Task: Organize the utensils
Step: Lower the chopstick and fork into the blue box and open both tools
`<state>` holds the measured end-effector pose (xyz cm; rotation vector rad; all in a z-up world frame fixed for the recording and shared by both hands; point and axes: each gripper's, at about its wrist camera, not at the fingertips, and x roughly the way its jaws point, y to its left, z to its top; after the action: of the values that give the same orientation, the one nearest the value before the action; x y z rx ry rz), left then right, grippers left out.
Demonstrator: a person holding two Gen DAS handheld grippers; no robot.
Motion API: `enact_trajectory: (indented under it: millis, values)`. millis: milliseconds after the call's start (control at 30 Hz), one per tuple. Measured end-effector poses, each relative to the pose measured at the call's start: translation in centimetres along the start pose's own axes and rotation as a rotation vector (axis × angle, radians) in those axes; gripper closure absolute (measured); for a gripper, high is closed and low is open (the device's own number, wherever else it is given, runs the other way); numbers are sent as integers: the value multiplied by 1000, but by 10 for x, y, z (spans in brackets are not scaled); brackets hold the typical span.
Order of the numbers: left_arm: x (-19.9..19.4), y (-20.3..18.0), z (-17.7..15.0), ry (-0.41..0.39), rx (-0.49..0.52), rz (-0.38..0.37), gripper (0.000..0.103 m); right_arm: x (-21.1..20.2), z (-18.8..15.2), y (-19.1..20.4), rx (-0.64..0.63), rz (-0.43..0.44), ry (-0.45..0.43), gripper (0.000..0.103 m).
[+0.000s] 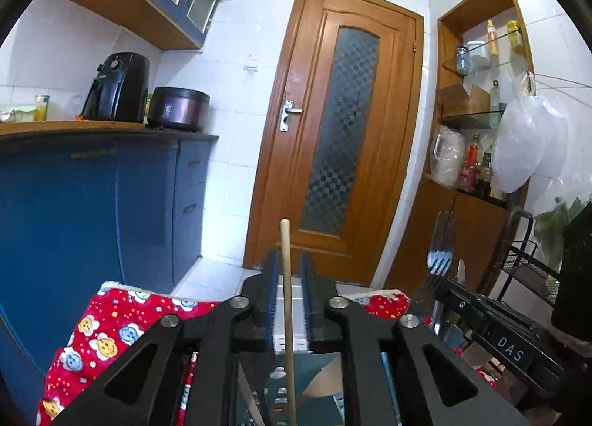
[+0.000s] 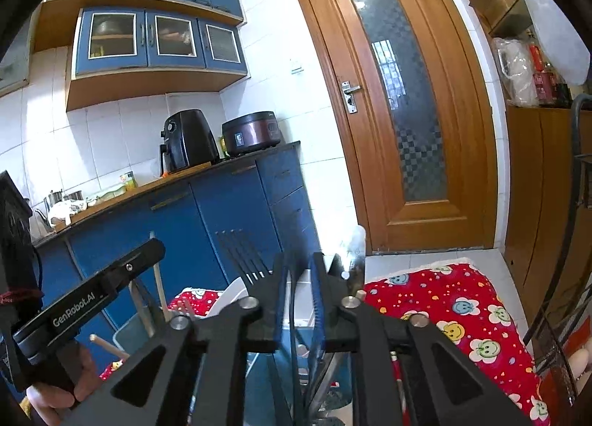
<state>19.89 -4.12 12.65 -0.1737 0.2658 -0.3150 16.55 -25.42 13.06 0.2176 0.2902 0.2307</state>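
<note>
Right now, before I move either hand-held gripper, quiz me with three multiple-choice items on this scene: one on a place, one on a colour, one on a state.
1. Where does the air fryer stand?
A. on the floor
B. on the countertop, left of the cooker
C. on the glass shelf

2. What colour is the smiley-face cloth?
A. red
B. green
C. white

3. What is between the fingers of the left hand-held gripper?
A. nothing
B. a fork
C. a wooden stick

Answers:
1 B: it stands on the counter beside the cooker.
2 A: the ground between the faces is red.
3 C: the stick stands upright between the blue pads; the fork is off to the right, by the right hand-held gripper.
</note>
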Motion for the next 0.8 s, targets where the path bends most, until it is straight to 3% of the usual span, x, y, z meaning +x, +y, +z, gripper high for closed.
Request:
enact_trajectory:
  millis: [67, 100, 467, 800]
  values:
    - [-3, -1, 1, 7, -4, -2, 68, -5, 2, 2, 2, 1, -8, 76]
    - [-5, -1, 2, 6, -6, -3, 65, -7, 3, 2, 1, 0, -11, 76]
    - [-38, -7, 6, 24, 11, 12, 59, -47, 12, 14, 2, 7, -36, 70]
    - [-83, -11, 4, 70, 22, 20, 46, -89, -1, 21, 43, 39, 0, 52]
